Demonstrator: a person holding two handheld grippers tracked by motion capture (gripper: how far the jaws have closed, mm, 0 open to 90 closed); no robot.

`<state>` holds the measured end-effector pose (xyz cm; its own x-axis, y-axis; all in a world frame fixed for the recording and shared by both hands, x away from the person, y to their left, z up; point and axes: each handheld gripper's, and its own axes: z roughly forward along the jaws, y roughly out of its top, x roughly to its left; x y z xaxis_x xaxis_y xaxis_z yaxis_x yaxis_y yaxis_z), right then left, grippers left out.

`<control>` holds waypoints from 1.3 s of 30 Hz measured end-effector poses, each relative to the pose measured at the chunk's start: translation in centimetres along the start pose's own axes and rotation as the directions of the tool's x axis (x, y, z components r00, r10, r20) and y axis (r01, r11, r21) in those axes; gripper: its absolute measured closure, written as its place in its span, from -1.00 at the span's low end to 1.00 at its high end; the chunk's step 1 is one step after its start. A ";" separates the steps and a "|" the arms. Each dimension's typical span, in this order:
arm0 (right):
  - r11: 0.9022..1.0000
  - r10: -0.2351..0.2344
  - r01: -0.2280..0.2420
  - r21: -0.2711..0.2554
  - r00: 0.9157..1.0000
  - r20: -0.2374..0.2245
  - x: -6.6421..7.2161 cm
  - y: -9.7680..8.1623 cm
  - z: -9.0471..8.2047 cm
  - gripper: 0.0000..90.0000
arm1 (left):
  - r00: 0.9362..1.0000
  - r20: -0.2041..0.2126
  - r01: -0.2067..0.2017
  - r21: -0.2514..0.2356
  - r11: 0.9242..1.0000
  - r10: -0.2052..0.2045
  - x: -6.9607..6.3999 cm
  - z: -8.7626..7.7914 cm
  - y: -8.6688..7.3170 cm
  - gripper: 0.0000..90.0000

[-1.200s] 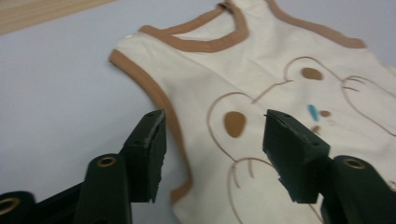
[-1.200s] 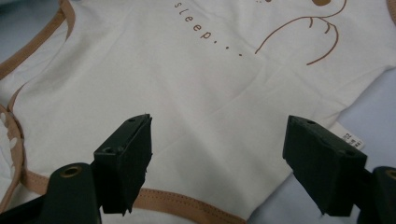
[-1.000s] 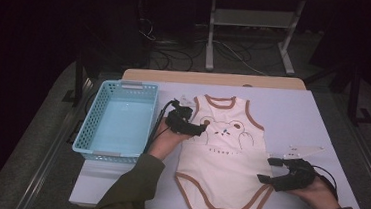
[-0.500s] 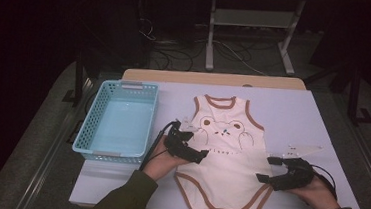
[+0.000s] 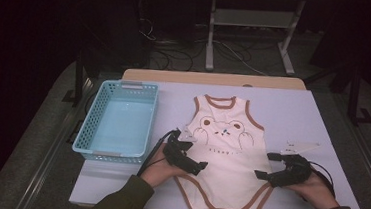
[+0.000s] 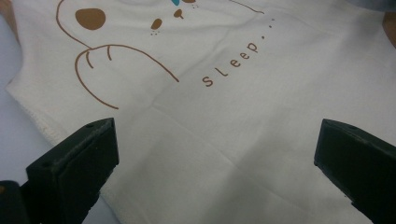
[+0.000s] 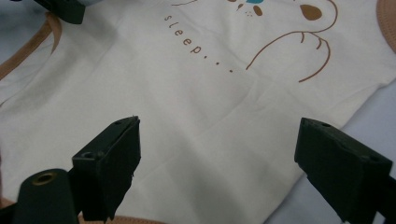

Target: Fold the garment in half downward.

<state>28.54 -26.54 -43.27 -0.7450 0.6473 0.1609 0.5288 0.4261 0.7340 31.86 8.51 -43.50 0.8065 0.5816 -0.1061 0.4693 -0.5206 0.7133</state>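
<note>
Spread flat on the bench (image 5: 322, 120) for folding, the bodysuit (image 5: 229, 158) has the left tongs (image 5: 189, 163) and right tongs (image 5: 267, 175), both just opened and gripping nothing, poised at its side edges.

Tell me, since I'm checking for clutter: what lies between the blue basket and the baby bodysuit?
In the high view, bare lavender table lies between the basket and the bodysuit, save near the front, where the left gripper reaches in.
</note>
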 end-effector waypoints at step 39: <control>1.000 -0.013 0.015 -0.025 0.995 0.094 -3.2 5.4 2.5 -0.69 | 1.000 0.013 0.014 -0.009 1.000 -0.014 0.9 -0.9 -0.9 -1.00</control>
<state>34.77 -24.70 -41.52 -0.7101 0.6985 0.0884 0.5070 0.4202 0.7526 31.90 10.06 -43.60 0.8043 0.5810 -0.1248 0.4774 -0.5067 0.7178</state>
